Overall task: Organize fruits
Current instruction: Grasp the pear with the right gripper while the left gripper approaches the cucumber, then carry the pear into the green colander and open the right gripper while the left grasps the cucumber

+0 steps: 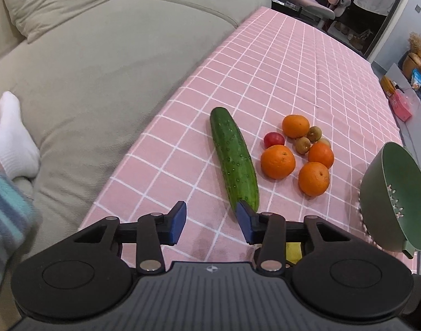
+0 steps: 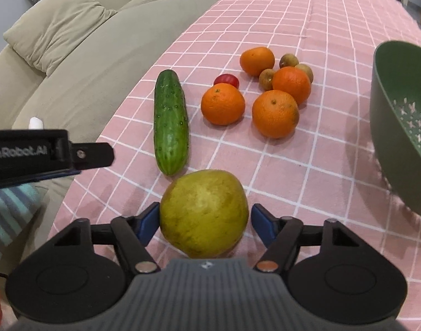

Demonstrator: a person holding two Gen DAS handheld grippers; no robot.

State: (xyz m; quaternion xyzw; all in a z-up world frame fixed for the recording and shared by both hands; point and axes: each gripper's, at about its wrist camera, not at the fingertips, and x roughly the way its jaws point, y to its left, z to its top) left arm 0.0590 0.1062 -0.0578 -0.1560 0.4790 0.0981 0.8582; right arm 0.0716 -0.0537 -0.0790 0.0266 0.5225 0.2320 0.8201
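Observation:
A large yellow-green fruit (image 2: 203,212) lies on the pink checked cloth between the fingers of my right gripper (image 2: 205,220). Its left pad is at the fruit's side, while a small gap shows at the right pad. My left gripper (image 1: 212,220) is open with bare cloth between its pads. The near end of the cucumber (image 1: 234,160) is just by its right fingertip (image 1: 243,215). Beyond the cucumber (image 2: 170,121) lie several oranges (image 2: 223,103), a red tomato (image 2: 226,80) and small brown fruits (image 2: 267,78). A green colander (image 2: 397,110) stands tilted at the right.
A beige sofa (image 1: 100,69) runs along the table's left edge, with a foot in a white sock (image 1: 13,138) on it. The left gripper's black body (image 2: 45,154) juts in at the left of the right wrist view. A pink box (image 1: 400,104) sits beyond the table's right edge.

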